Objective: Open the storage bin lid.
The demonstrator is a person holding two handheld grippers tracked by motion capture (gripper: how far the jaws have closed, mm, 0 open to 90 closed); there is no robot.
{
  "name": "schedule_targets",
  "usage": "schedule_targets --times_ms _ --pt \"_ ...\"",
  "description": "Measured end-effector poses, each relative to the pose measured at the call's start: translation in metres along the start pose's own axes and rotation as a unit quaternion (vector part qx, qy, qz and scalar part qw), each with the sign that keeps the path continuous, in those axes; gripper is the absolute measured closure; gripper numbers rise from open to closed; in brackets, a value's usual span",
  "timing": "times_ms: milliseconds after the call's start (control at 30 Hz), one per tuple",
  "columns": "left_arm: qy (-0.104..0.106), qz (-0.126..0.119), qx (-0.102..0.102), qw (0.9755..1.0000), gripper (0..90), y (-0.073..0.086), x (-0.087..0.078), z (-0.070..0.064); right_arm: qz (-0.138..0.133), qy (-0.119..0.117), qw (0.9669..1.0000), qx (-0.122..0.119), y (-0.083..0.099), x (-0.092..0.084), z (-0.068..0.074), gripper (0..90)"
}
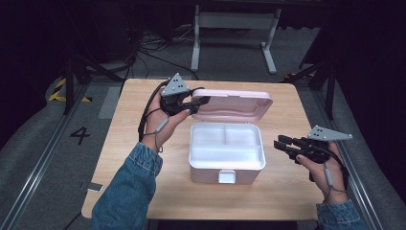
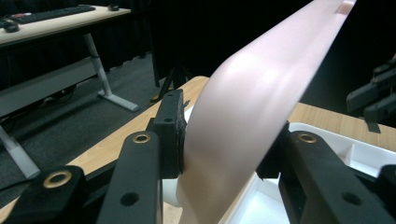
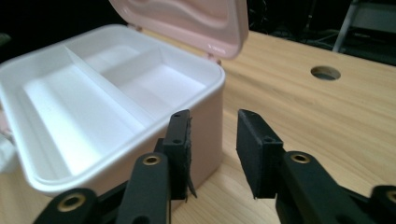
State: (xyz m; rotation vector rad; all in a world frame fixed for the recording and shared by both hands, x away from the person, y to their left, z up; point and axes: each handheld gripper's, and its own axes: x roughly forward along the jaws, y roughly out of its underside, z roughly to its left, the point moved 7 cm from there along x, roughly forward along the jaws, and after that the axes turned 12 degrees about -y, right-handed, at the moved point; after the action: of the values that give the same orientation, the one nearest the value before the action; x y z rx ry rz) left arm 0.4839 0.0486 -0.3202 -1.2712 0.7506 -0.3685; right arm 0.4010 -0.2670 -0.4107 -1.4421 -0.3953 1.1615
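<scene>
1. Centre of the tabletop (image 1: 143, 191): pink box (image 1: 227, 170), lid (image 1: 234, 103) swung up at the back, latch tab on the front wall facing the person.
2. Box interior is a white tray: one long compartment along the front, two smaller ones behind it, split by low dividers. All three hold nothing.
3. Left gripper (image 1: 194, 103) at the lid's left end, fingers (image 2: 170, 135) clenched on the lid edge; left gripper view shows the lid (image 2: 252, 107) pinched between both pads and tilted.
4. Right gripper (image 1: 282, 143) just right of the box, low over the tabletop, pointing at the box's right wall. Fingers (image 3: 180, 149) released, gap bare, not touching the box (image 3: 205, 135).
5. Right gripper view: round hole (image 3: 325, 72) in the tabletop (image 3: 303, 121) beyond the box.
</scene>
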Motion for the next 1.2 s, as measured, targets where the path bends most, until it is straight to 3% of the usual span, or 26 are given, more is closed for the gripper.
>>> schedule_targets --times_ms 133,367,767,867,1100,1200 --pt "-0.011 0.002 -0.001 0.9999 61.8 -0.002 0.007 0.005 0.02 0.019 0.9996 -0.006 0.013 0.006 -0.012 61.4" --pt "-0.018 0.001 -0.004 0.9998 61.1 -0.002 0.017 0.012 0.031 0.021 0.9993 0.008 0.026 0.01 -0.023 60.0" --pt "-0.039 0.006 -0.002 0.9992 55.9 0.0 0.038 0.024 0.026 0.015 0.9994 0.016 0.026 0.009 -0.022 59.7" --pt "-0.042 0.014 -0.001 0.999 50.6 0.005 0.047 0.024 0.025 0.012 0.9995 0.018 0.026 0.009 -0.021 59.9" --pt "-0.038 0.027 -0.004 0.9989 45.8 0.013 0.061 0.023 0.024 0.01 0.9995 0.019 0.025 0.009 -0.02 60.1" --pt "-0.035 0.027 -0.016 0.9989 44.9 0.016 0.065 0.025 0.023 0.009 0.9995 0.02 0.025 0.008 -0.02 60.1"
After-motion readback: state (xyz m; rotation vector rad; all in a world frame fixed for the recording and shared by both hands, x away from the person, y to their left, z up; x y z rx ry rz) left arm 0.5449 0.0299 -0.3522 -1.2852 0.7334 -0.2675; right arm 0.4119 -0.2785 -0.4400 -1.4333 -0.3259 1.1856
